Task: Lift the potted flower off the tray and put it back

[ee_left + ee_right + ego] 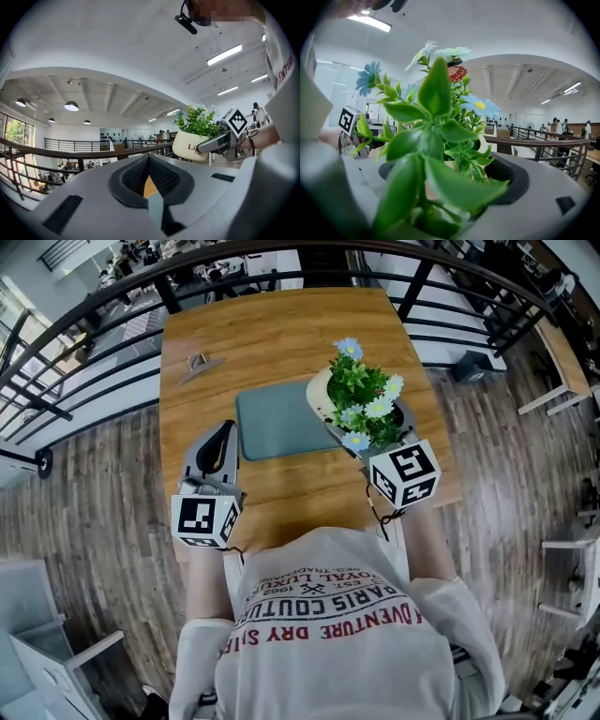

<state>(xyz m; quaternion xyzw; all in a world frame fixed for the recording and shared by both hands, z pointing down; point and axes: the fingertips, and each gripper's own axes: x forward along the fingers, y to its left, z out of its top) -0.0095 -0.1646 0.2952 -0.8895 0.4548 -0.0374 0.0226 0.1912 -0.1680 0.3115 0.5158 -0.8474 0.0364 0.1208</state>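
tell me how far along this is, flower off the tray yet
Done: the lift, it seems; the right gripper holds the potted flower raised over the right edge of the tray. In hand: carrying it in the air. Left: setting it back on the tray and releasing. The left gripper is shut, empty.

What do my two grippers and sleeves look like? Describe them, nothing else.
The left gripper and right gripper both have light grey plastic bodies and tapering jaws lined with black textured pads. Each carries a white cube printed with black square markers, and a thin dark cable trails near each cube. The person wears a pale short-sleeved T-shirt with red and dark lettering.
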